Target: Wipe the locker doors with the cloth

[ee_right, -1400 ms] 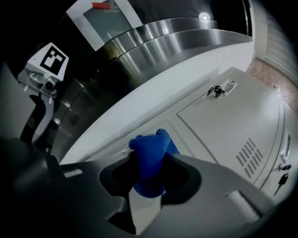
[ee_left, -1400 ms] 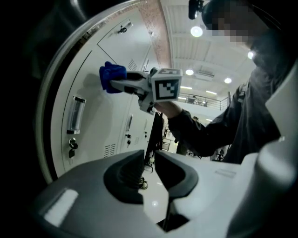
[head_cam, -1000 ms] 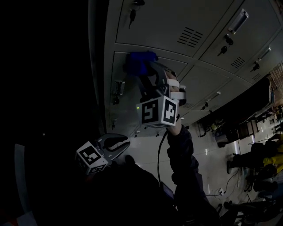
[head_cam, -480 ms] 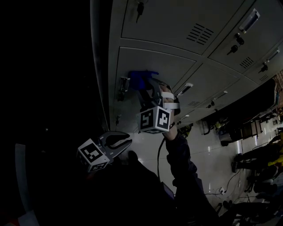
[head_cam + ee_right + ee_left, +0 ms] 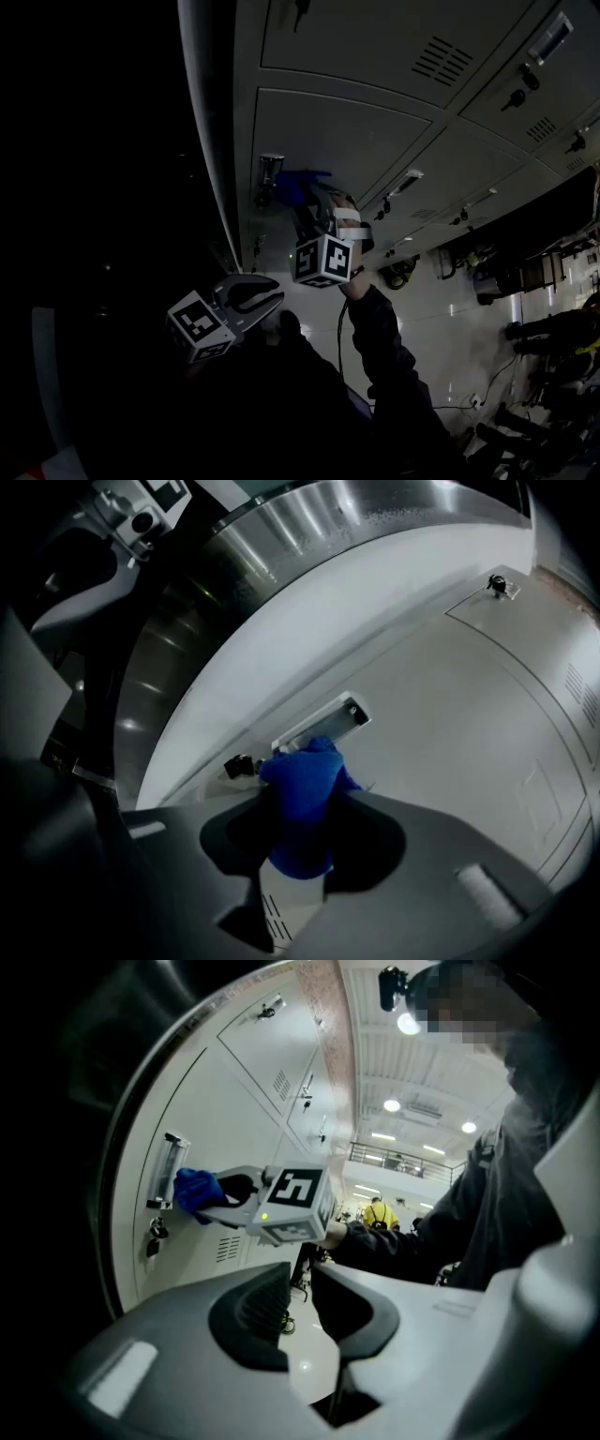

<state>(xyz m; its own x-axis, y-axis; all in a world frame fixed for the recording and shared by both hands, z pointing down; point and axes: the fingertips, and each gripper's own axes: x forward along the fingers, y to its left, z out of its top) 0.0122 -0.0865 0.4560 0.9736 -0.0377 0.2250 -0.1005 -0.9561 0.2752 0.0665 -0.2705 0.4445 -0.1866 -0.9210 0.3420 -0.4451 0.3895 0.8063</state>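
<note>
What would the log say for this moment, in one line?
right claw: shut on cloth | cloth: against locker door, by handle | left claw: shut, empty

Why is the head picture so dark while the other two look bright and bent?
Head view: underexposed, left side nearly black, only the locker doors catch light. Left gripper view: ceiling lamps glare, wide lens bends the doors. Right gripper view: blue cloth sharp, door edges curved.

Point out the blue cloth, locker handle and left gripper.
blue cloth (image 5: 302, 799), right gripper view, bunched middle.
locker handle (image 5: 330, 720), right gripper view, metal plate.
left gripper (image 5: 300, 1279), left gripper view, between jaw tips.
</note>
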